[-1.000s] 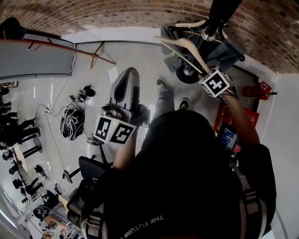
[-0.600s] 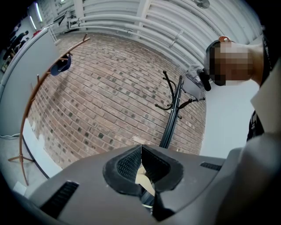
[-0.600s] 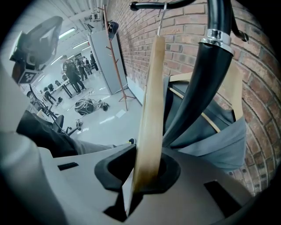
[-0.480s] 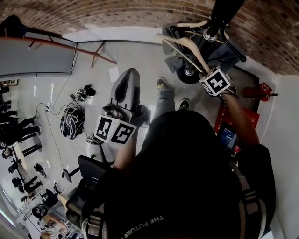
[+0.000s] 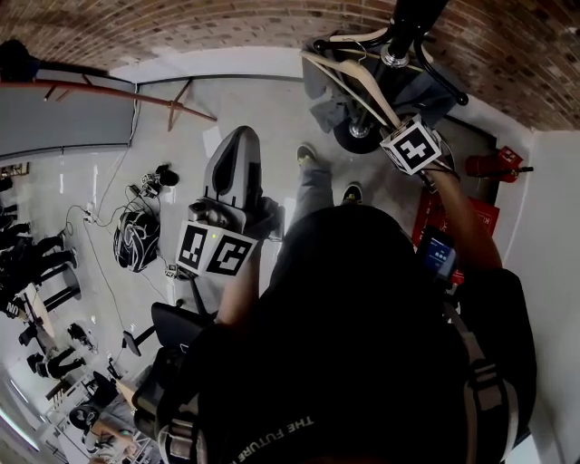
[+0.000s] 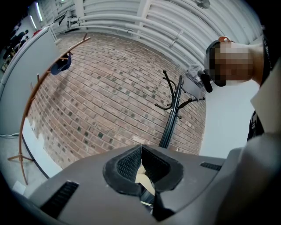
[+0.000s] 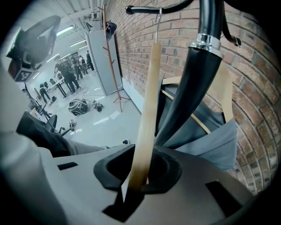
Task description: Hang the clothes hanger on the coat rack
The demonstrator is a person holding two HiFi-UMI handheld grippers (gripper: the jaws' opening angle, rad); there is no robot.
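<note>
In the head view, a pale wooden clothes hanger [image 5: 349, 77] is held up by the right tongs [image 5: 403, 136] beside the black coat rack [image 5: 406, 27], with the brick wall [image 5: 227, 27] close behind. In the left gripper view, the left tongs [image 6: 141, 151] are seen closed together, well apart from the rack. In the right gripper view, the hanger's arm is clamped between the jaws and its wire hook [image 7: 158, 22] is seen at a rack arm. Open floor [image 7: 101, 123] is seen leftward.

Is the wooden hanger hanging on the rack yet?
Cannot tell. The hanger has its wire hook at the coat rack arm, but the right gripper is shut on it.
</note>
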